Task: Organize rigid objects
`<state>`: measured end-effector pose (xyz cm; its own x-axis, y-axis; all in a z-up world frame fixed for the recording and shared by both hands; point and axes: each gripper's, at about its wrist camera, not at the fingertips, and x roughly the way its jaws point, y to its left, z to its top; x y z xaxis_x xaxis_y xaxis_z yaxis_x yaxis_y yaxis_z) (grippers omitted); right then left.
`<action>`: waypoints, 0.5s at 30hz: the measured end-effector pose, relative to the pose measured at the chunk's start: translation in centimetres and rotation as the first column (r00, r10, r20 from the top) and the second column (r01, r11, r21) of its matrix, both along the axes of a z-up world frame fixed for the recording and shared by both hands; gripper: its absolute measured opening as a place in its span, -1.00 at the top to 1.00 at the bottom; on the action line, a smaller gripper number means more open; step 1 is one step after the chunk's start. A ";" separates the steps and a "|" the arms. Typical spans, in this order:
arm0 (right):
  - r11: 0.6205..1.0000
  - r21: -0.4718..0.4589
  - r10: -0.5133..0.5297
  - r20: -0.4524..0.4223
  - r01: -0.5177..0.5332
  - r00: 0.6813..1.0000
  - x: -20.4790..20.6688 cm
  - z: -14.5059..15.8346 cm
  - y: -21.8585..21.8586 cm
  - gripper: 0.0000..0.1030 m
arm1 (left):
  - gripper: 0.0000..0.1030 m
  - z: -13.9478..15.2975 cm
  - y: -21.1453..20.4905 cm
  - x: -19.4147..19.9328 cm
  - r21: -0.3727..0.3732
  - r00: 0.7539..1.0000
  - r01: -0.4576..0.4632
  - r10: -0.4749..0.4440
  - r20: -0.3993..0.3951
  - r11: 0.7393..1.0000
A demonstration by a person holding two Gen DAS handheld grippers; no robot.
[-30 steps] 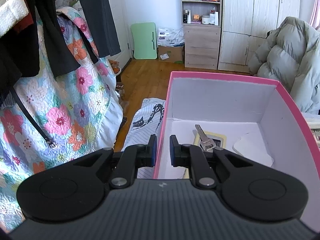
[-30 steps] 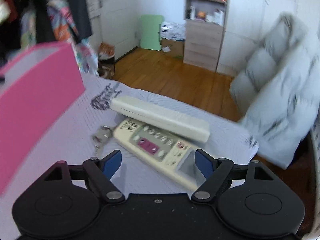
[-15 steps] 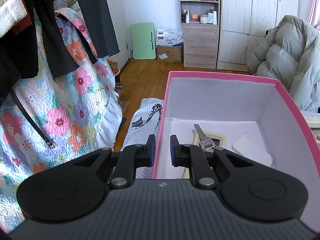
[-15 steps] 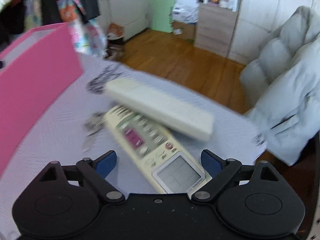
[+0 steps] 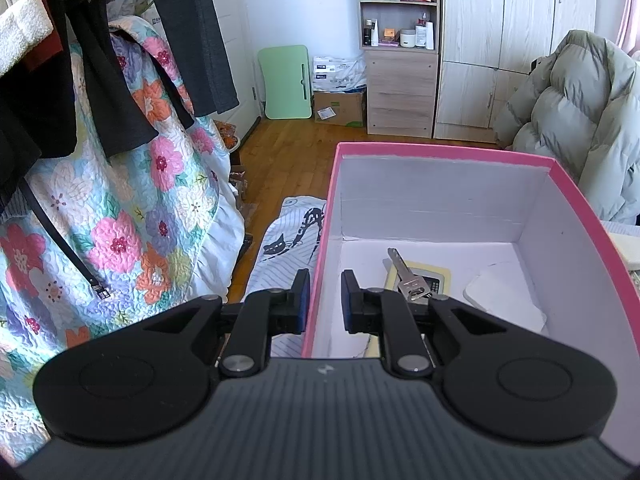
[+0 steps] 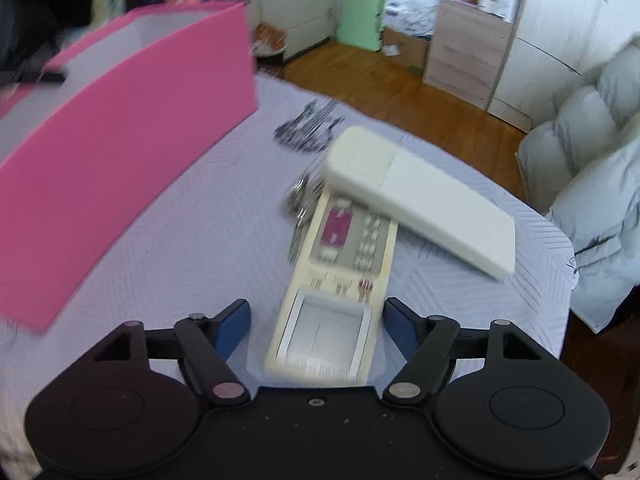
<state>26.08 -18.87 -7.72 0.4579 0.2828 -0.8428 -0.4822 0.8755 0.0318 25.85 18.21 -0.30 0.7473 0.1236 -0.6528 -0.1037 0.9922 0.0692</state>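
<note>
Left wrist view: the left tool (image 5: 323, 300) is clamped on the near wall of the pink box (image 5: 440, 150); ahead of it inside lie a key (image 5: 406, 276) and a white pad (image 5: 504, 300).

Right wrist view: the right tool (image 6: 316, 326), its jaws apart and just closing, straddles the screen end of a remote control (image 6: 340, 280) without touching it; a cream remote (image 6: 420, 200) lies beyond on the bed (image 6: 200, 240).
</note>
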 end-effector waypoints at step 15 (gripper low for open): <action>0.992 0.042 -0.120 -0.029 0.122 0.992 -2.4 0.6 2.3 -0.17 | 0.72 -0.2 -0.2 0.0 0.019 1.000 -0.005 0.005 0.008 1.000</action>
